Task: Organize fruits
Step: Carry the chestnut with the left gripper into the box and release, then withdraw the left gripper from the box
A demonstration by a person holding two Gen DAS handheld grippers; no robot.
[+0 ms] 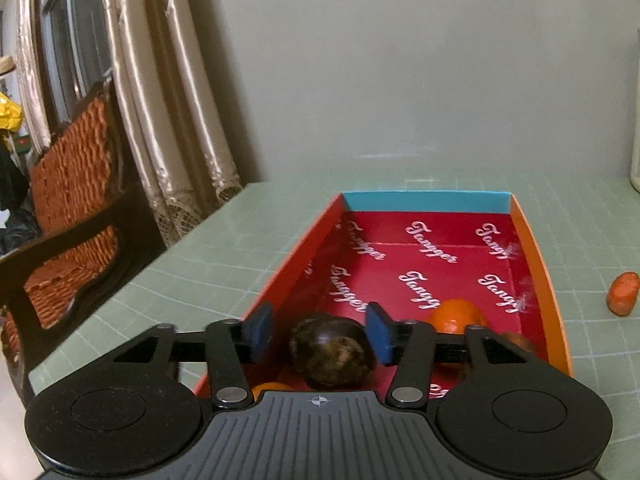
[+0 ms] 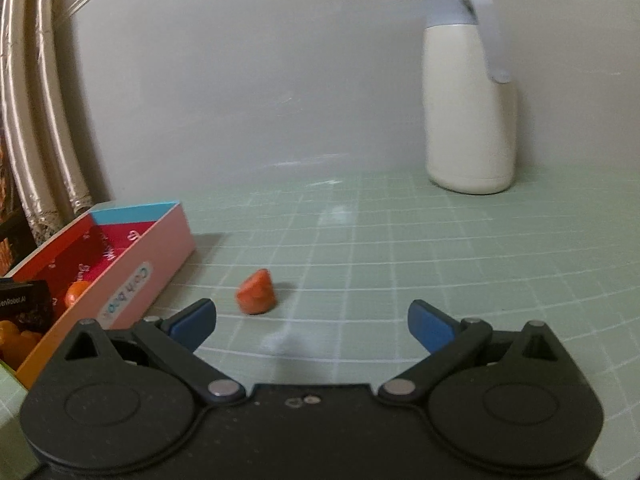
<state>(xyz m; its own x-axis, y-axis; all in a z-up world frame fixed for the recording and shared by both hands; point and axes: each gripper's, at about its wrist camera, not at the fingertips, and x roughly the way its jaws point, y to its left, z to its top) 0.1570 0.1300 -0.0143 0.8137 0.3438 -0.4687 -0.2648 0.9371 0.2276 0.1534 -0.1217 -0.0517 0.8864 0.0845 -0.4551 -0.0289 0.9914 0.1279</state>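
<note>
My left gripper (image 1: 320, 332) hangs low over the near end of a red-lined box (image 1: 540, 272) with white lettering. Its blue pads stand a little apart from a dark brown round fruit (image 1: 332, 354) that lies between them on the box floor, so it is open. An orange fruit (image 1: 456, 316) lies just right of it, and another orange one (image 1: 272, 387) peeks out below the left finger. My right gripper (image 2: 312, 324) is wide open and holds nothing, low over the green mat. A red-orange fruit (image 2: 256, 294) lies on the mat just ahead of its left finger, right of the box (image 2: 152, 264).
A white jug with a grey lid (image 2: 468, 112) stands at the back right by the wall. Curtains (image 1: 176, 120) and a wicker chair (image 1: 72, 184) are beyond the table's left edge. The same red-orange fruit (image 1: 622, 294) shows right of the box.
</note>
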